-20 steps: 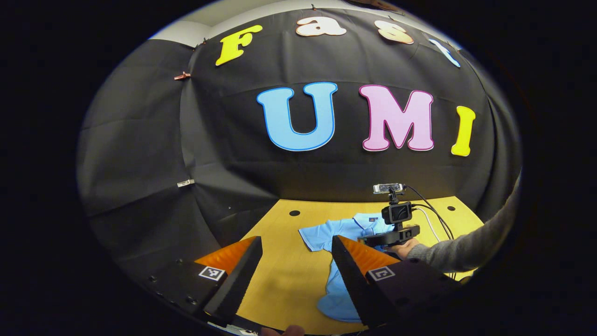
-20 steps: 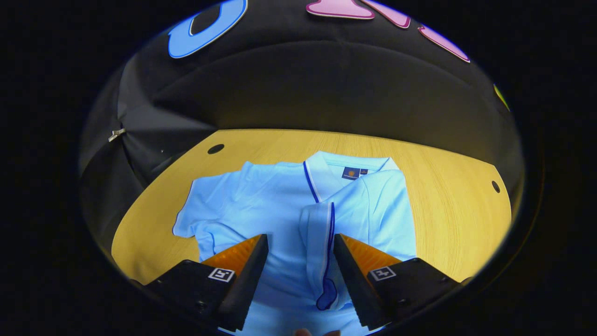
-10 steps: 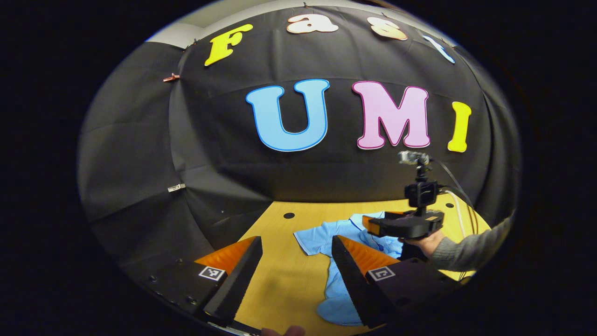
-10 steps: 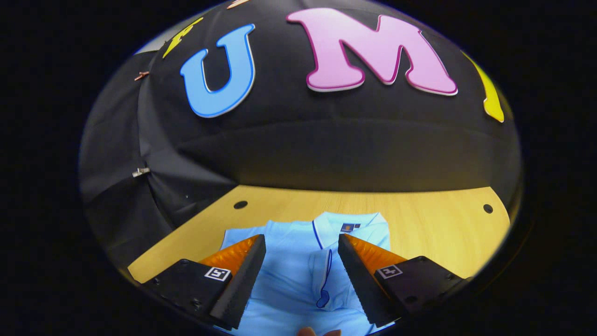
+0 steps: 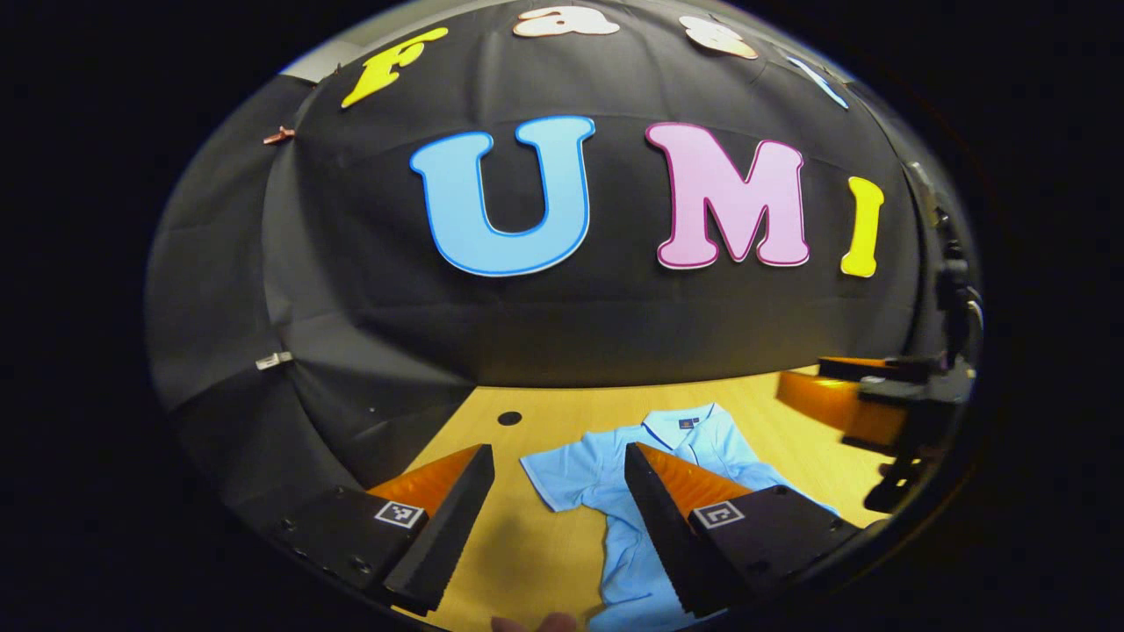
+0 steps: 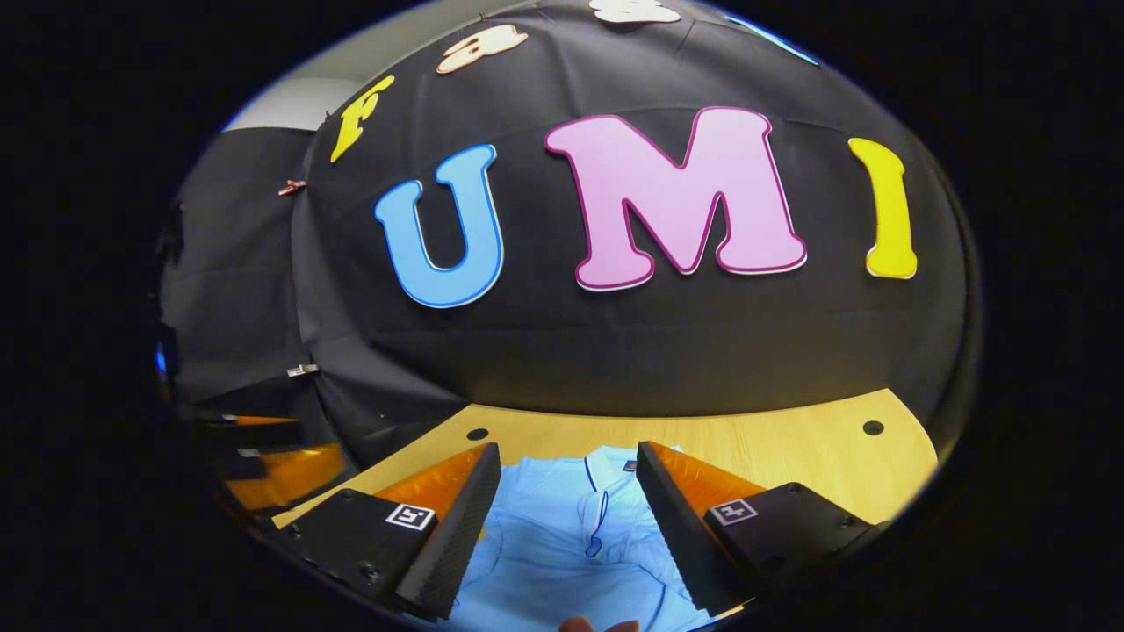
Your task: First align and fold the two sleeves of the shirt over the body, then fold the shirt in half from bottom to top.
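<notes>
In the left gripper view, the left gripper (image 5: 559,509) hung above the near left part of the wooden table (image 5: 544,562) with its fingers spread and nothing between them, and the light blue shirt (image 5: 654,474) lay flat just ahead and to the right of it, collar toward the booth wall. Its left sleeve (image 5: 562,470) was still spread out on the wood, unfolded. Farther right in that view the right gripper (image 5: 865,404) had swung up and out to the edge, where a second earlier it had been low over the shirt. In the right gripper view the right gripper (image 6: 569,518) was likewise open and empty, and the shirt had dropped low in that view, so this tool had lifted and tipped back. The right sleeve (image 6: 606,518) seemed to lie folded over the body, its dark trim near the placket, though the fingers hid much of it. By my reading the right sleeve fold was done and released, leaving the left sleeve and then the bottom-to-top fold.
</notes>
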A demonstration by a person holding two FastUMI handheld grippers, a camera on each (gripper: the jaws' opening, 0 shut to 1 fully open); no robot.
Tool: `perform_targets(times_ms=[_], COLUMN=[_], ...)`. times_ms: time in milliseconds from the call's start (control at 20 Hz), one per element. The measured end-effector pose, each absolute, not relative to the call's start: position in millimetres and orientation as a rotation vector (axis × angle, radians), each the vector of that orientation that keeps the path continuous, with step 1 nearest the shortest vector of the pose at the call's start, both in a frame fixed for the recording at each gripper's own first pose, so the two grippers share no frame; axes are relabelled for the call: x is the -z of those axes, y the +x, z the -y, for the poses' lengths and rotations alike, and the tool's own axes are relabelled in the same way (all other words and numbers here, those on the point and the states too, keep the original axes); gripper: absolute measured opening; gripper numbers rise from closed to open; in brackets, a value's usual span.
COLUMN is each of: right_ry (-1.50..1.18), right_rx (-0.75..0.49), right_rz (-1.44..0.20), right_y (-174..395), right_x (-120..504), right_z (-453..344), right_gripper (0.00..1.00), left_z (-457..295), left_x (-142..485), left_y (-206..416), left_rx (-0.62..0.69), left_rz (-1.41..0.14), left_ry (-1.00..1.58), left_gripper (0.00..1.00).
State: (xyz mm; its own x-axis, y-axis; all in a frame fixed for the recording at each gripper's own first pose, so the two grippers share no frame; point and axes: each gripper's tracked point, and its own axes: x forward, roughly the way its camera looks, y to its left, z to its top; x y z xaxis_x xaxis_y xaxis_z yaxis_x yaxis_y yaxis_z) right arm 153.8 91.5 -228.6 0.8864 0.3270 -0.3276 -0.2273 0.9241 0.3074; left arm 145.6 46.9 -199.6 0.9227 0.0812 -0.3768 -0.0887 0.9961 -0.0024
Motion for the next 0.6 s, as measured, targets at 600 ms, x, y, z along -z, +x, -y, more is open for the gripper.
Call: perform_targets(times_ms=[600], right_ry=[0.244], right_rx=[-0.219], right_rz=[-0.411], right_y=[107], right_x=[211], right_z=[-24], right_gripper=[0.97], left_z=[-84], left_x=[403], left_y=[264], left_rx=[-0.192], left_rz=[-0.816], left_ry=[-0.156], left_gripper=[0.96])
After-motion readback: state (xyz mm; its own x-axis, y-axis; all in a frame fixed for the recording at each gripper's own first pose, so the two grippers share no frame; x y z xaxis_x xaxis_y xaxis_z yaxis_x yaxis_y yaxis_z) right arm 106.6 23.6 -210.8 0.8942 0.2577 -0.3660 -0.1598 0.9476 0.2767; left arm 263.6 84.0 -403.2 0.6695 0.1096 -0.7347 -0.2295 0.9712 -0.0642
